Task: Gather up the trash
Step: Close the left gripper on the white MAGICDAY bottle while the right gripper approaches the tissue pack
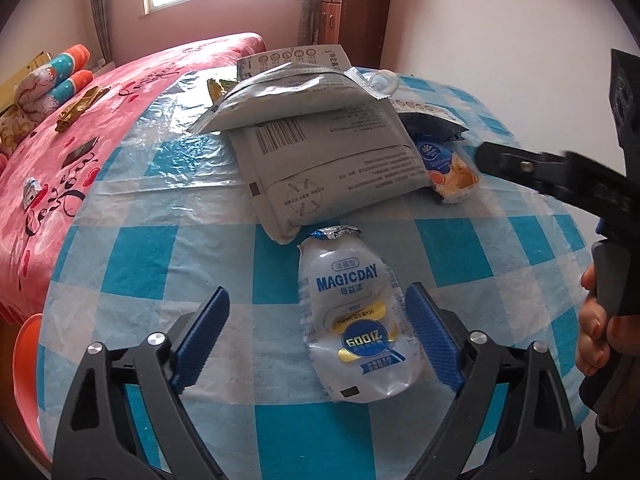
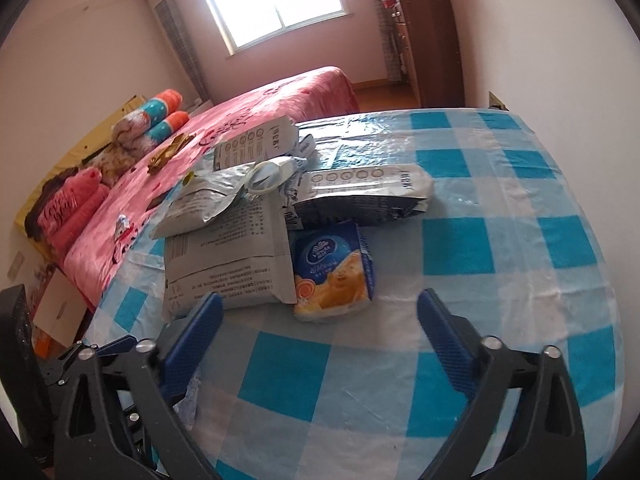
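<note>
A crushed white MAGICDAY plastic bottle point(image 1: 348, 320) lies on the blue-and-white checked table point(image 1: 160, 260). My left gripper point(image 1: 318, 292) is open and straddles it; the right pad is close to the bottle's side and the left pad stands well apart from it. Behind the bottle lie a big grey pouch point(image 1: 332, 160) and a yellow-and-blue snack wrapper point(image 1: 452, 172). In the right wrist view my right gripper point(image 2: 320, 296) is open just short of that wrapper point(image 2: 334, 276), with the grey pouch point(image 2: 228, 264) by its left finger. Nothing is held.
More empty pouches point(image 2: 360, 196) and a plastic ring point(image 2: 266, 178) are piled at the back of the table point(image 2: 500, 280). A pink bed point(image 1: 80, 120) adjoins on the left, with an orange stool point(image 1: 28, 344) below. A person's hand point(image 1: 596, 320) holds the right gripper's handle.
</note>
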Action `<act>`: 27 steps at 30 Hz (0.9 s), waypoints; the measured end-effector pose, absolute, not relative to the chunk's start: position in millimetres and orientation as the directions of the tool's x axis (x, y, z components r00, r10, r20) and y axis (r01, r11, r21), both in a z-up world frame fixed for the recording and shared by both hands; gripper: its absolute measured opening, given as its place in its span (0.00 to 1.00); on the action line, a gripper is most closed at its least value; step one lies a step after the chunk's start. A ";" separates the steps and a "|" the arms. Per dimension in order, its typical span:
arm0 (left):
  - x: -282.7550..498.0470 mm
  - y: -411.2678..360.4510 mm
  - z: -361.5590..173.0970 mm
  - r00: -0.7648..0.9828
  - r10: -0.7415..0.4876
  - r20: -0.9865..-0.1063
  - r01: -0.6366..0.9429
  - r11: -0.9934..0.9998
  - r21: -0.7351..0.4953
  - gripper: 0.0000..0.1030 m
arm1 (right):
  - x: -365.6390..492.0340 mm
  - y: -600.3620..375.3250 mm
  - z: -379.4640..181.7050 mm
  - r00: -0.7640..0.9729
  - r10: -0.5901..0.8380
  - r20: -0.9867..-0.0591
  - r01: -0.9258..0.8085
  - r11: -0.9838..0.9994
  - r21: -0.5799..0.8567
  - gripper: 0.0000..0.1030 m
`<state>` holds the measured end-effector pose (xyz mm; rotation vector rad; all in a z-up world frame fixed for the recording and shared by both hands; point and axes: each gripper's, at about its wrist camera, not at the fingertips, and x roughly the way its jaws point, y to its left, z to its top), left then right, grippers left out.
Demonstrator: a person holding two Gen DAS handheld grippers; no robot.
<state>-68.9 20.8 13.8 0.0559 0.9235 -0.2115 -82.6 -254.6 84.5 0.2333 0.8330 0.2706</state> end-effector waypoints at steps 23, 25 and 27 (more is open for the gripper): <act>-69.5 14.5 12.1 0.601 -0.159 -0.783 0.221 0.975 -0.028 0.75 | -55.1 -241.7 60.2 0.603 0.205 -0.771 -0.157 0.978 0.137 0.75; -69.1 13.9 11.1 0.593 -0.167 -0.788 0.228 0.973 -0.035 0.76 | -53.6 -240.4 58.6 0.597 0.207 -0.775 -0.166 0.977 0.132 0.75; -68.5 11.7 7.1 0.573 -0.166 -0.803 0.238 0.971 -0.032 0.78 | -53.9 -235.5 58.6 0.599 0.194 -0.777 -0.179 0.978 0.106 0.75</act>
